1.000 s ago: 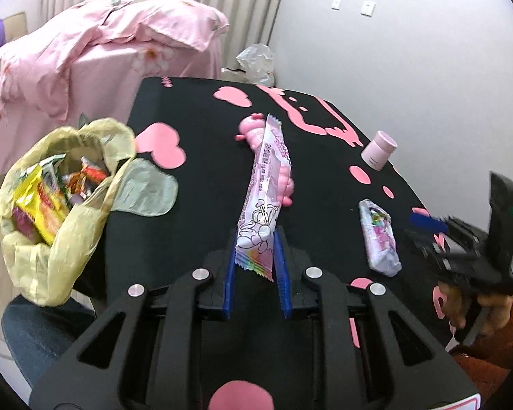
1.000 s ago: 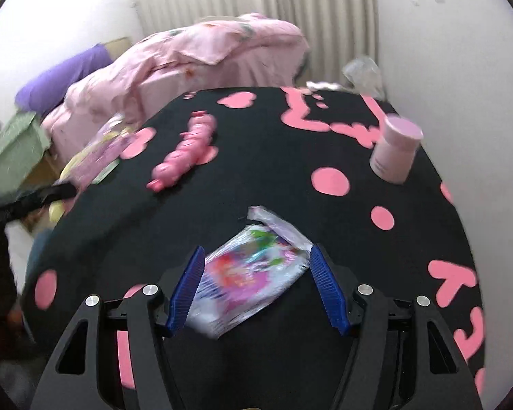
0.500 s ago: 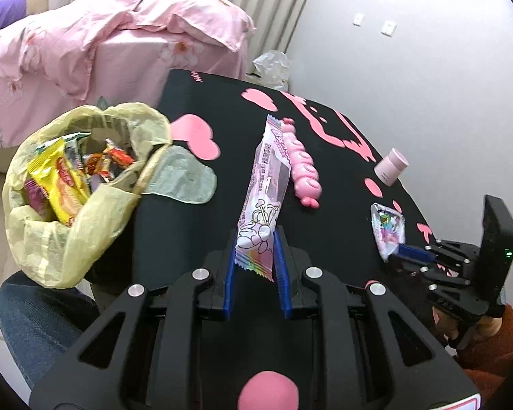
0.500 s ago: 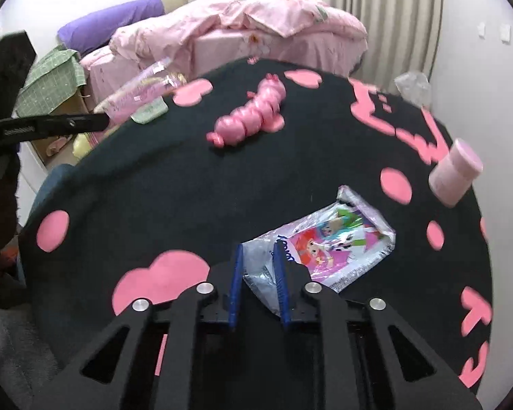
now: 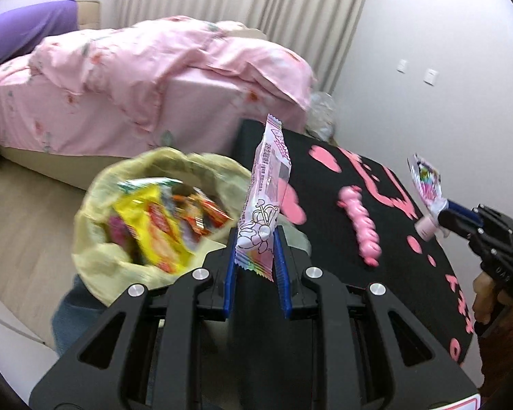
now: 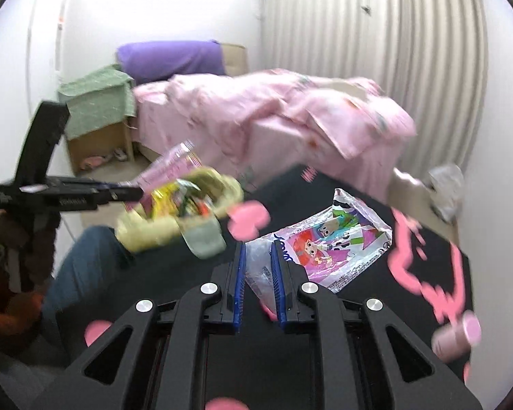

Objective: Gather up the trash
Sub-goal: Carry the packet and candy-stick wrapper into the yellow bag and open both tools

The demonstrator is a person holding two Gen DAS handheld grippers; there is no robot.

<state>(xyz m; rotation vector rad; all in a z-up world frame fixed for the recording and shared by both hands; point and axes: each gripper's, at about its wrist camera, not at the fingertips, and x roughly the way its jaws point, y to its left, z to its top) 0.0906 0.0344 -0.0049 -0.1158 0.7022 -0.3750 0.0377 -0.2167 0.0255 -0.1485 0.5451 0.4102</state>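
A round table point(image 5: 328, 184) with a black cloth printed in pink hearts, dots and squiggles stands in a bedroom, close to a bed point(image 5: 147, 78) heaped with a rumpled pink quilt; a purple pillow point(image 6: 169, 56) lies at the far end of it, pale pleated curtains point(image 6: 376, 24) hang behind, and the floor point(image 5: 24, 205) is light wood. On the cloth sit a pink bumpy toy point(image 5: 360, 223) and, near the edge by the wall, a small pink cup point(image 6: 456, 338). At the table's edge beside the bed hangs a yellowish plastic bag point(image 5: 95, 239), its mouth open and stuffed with bright snack wrappers, yellow and red ones on top. The left gripper point(image 5: 254, 259) is clamped on the bottom end of a long pink wrapper point(image 5: 266, 198), which stands upright between the blue pads just beside the bag's rim. The right gripper point(image 6: 258, 266) is pinched on the clear corner of a cartoon-printed wrapper point(image 6: 328, 242), held up off the cloth with the printed part fanning out to the right. A leg in blue jeans point(image 6: 82, 266) shows below the bag.
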